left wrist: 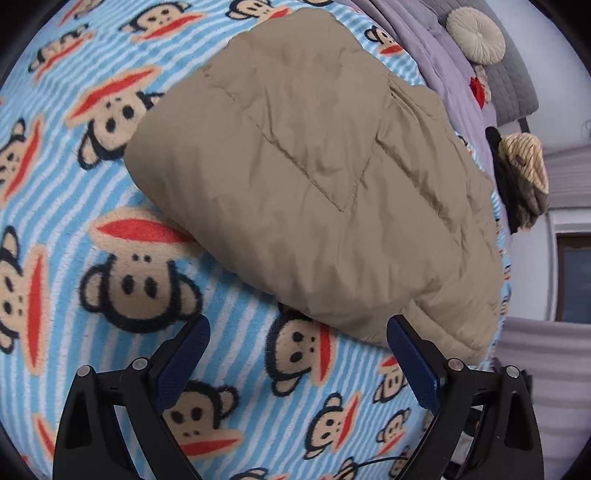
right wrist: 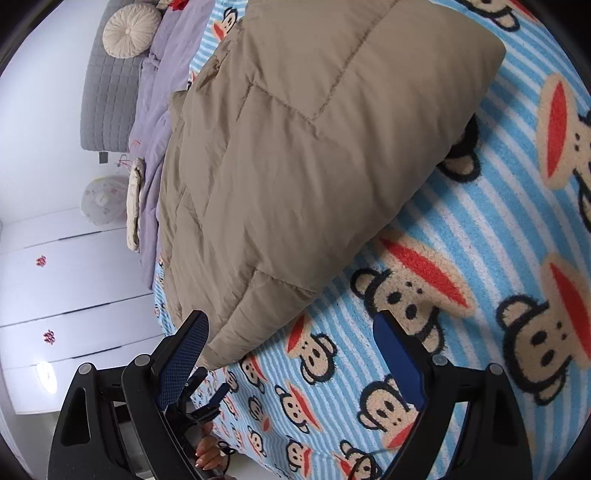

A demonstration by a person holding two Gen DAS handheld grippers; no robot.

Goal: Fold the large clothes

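**Both tongs released, puffy jacket folded on the bed**

The tan quilted jacket (left wrist: 314, 177) lies in a thick folded bundle on the monkey-print blanket (left wrist: 122, 229), running away toward the far end of the bed. The left gripper (left wrist: 297, 345) hangs spread wide with nothing between its blue pads, just short of the near corner. The right gripper (right wrist: 290, 338) is released too, jaws gaping, its left pad just beside the jacket's near corner; whether it touches I cannot tell.

The danger, as I read it: this padding looks springy, and an unweighted fold could puff back open. A shallow pinch may catch only the top layer and peel the bundle apart. The fleece blanket could also be nipped together with the fabric.

Beyond lie lilac bedding (right wrist: 162, 96), a round cushion (right wrist: 127, 31), a grey quilted headboard (right wrist: 107, 99) and white cupboard doors (right wrist: 74, 280).
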